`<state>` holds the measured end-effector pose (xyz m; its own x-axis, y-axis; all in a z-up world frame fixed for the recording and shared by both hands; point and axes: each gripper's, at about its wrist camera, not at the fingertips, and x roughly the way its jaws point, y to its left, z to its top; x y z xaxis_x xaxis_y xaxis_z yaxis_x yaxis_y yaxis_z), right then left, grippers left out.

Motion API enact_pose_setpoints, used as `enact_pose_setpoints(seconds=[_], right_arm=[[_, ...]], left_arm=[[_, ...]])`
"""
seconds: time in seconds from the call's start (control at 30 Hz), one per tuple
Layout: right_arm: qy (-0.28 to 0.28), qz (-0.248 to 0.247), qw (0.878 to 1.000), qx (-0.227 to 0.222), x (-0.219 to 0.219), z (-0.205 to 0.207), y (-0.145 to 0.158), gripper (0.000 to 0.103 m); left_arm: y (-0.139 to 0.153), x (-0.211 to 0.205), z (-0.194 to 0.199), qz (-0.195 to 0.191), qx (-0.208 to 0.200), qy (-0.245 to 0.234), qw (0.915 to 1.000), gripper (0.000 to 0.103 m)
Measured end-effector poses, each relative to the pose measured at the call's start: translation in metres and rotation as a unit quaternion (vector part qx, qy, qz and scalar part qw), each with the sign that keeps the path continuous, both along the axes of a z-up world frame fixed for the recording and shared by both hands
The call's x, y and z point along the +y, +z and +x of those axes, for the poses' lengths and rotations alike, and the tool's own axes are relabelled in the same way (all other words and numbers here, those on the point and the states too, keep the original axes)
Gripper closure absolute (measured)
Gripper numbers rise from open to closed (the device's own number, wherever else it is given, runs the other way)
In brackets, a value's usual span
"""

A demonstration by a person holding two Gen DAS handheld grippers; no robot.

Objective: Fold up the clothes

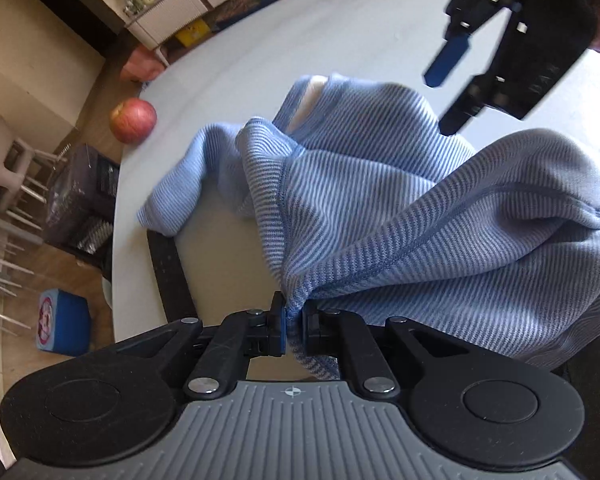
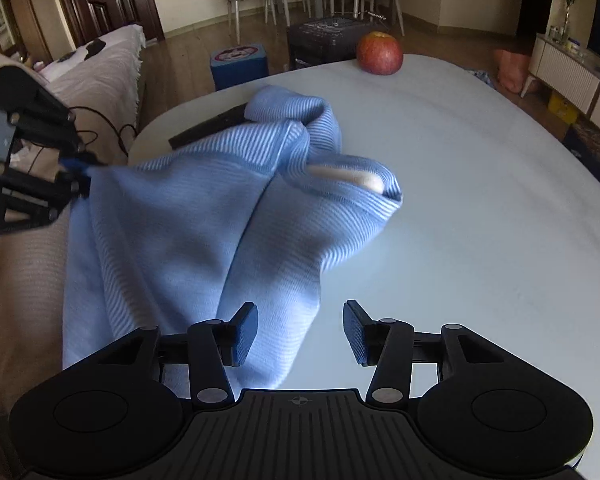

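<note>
My left gripper [image 1: 295,325] has its pads pressed together on a bunched hem of the blue striped garment [image 1: 400,200], which rises from the pinch and drapes in a crumpled heap over the pale table [image 2: 480,208]. My right gripper [image 2: 300,334] is spread wide with nothing between its pads, just above the cloth's near edge. A red apple [image 2: 379,53] sits at the table's far edge, well apart from the garment.

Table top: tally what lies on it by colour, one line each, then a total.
Blue: 1, the striped garment, pinched by the left gripper.
Red: 1, the apple.
Black: 1, a flat bar partly under the garment.
Total: 3.
</note>
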<state>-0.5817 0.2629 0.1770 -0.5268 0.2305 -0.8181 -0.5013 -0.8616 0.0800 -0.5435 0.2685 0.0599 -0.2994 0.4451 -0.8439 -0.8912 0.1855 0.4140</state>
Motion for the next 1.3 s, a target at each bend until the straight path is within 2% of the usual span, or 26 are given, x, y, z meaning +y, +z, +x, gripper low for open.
enact_pose_setpoints(seconds=[0.27,0.4,0.47,0.6,0.87,1.07,1.3], right_arm=[[0.007,-0.040,0.999,-0.001,0.006,-0.024,-0.024,0.055],[0.022,-0.028,0.999,-0.016,-0.010,-0.025,-0.026,0.085],[0.029,-0.012,0.999,-0.024,-0.018,-0.023,-0.022,0.087],[0.040,0.005,0.999,-0.033,-0.031,-0.006,-0.008,0.090],[-0.019,0.024,0.999,-0.031,-0.065,0.079,0.028,0.091],[-0.071,0.039,0.996,-0.030,-0.097,0.145,0.053,0.092],[-0.168,0.073,0.982,-0.036,-0.139,0.216,0.078,0.092]], left_arm=[[-0.016,0.003,0.003,-0.027,-0.002,0.008,0.9996,0.096],[-0.021,0.003,0.010,-0.034,0.002,0.001,0.9994,0.096],[-0.020,0.003,0.017,-0.033,0.003,-0.006,0.9994,0.096],[-0.015,0.007,0.035,-0.021,-0.003,-0.022,0.9995,0.096],[0.005,0.024,0.096,0.009,-0.007,-0.099,0.9950,0.096],[0.017,0.038,0.169,0.024,-0.013,-0.187,0.9820,0.096],[0.033,0.042,0.260,0.048,-0.026,-0.285,0.9571,0.095]])
